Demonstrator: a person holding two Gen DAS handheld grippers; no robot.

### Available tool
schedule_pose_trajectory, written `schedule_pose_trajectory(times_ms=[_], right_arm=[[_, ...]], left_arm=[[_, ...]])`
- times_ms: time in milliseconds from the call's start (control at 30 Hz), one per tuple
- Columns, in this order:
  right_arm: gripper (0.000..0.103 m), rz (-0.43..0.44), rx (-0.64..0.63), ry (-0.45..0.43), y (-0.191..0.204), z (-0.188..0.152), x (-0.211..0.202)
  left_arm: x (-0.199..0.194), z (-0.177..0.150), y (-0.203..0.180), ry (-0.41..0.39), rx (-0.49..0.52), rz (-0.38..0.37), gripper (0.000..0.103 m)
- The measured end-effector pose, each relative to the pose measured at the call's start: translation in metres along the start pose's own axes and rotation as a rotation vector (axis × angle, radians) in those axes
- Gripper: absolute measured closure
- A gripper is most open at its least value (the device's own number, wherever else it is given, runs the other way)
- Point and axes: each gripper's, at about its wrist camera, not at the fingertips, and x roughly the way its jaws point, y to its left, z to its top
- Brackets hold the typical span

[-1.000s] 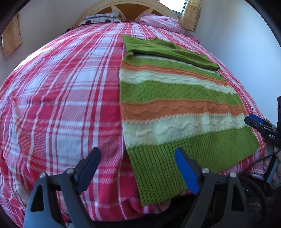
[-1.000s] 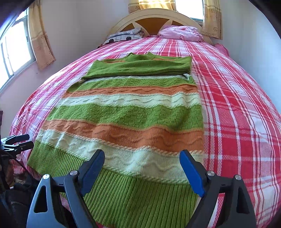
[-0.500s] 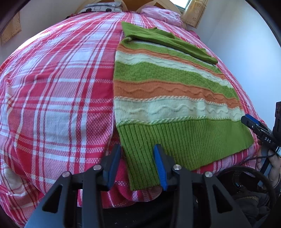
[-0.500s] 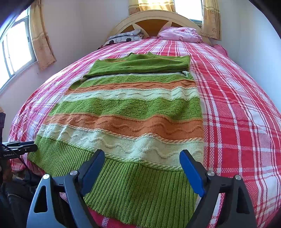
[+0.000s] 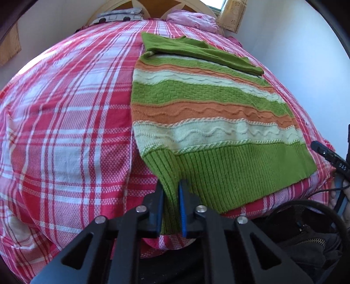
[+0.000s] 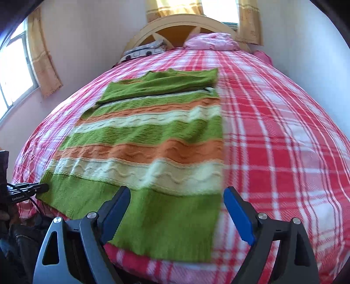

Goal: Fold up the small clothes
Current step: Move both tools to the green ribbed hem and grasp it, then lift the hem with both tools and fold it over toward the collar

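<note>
- Left wrist view: left tongs [image 5: 171, 209] are pinched tight on the sweater [image 5: 210, 122] hem's near left corner, ribbed knit bunched between the blue pads. The rest lies flat on the plaid bed [image 5: 65, 122].
- Right wrist view: right tongs [image 6: 178, 215] spread wide, holding nothing, hovering over the sweater [image 6: 151, 139] hem's right corner. Top already folded down.

- Left wrist view: low at the bed's [image 5: 65, 131] foot, close behind the left tool [image 5: 170, 209], facing the headboard [image 5: 153, 4].
- Right wrist view: likewise, behind the right tool [image 6: 175, 216].
- Both share the striped sweater [image 5: 207, 122] [image 6: 153, 142].
</note>
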Motion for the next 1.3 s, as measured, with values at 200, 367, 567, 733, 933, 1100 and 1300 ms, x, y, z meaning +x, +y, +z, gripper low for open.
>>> schedule_pose_trajectory(times_ms=[200,367,567,733,933,1100,1300], right_arm=[[0.030,0.006,0.062,0.031,-0.023,-0.017,-0.007],[0.048,0.045,0.064,0.063,-0.019,-0.018,0.002],[0.048,0.034,0.036,0.074,-0.013,-0.015,0.009],[0.049,0.086,0.056,0.070,-0.016,-0.011,0.025],[0.091,0.282,0.184,0.071,-0.033,-0.018,0.025],[0.092,0.427,0.322,0.047,-0.053,-0.022,0.025],[0.092,0.527,0.375,-0.010,-0.055,-0.017,0.015]], left_arm=[[0.005,0.001,0.003,0.015,-0.008,-0.007,0.089],[0.003,0.000,-0.002,0.010,0.012,0.011,0.089],[0.008,-0.001,-0.007,0.015,0.031,0.028,0.089],[0.009,-0.002,-0.010,0.007,0.058,0.044,0.089],[0.008,-0.001,-0.009,0.002,0.055,0.033,0.090],[0.000,0.002,-0.006,-0.040,0.054,0.013,0.090],[-0.018,0.010,-0.005,-0.134,0.072,-0.007,0.093]])
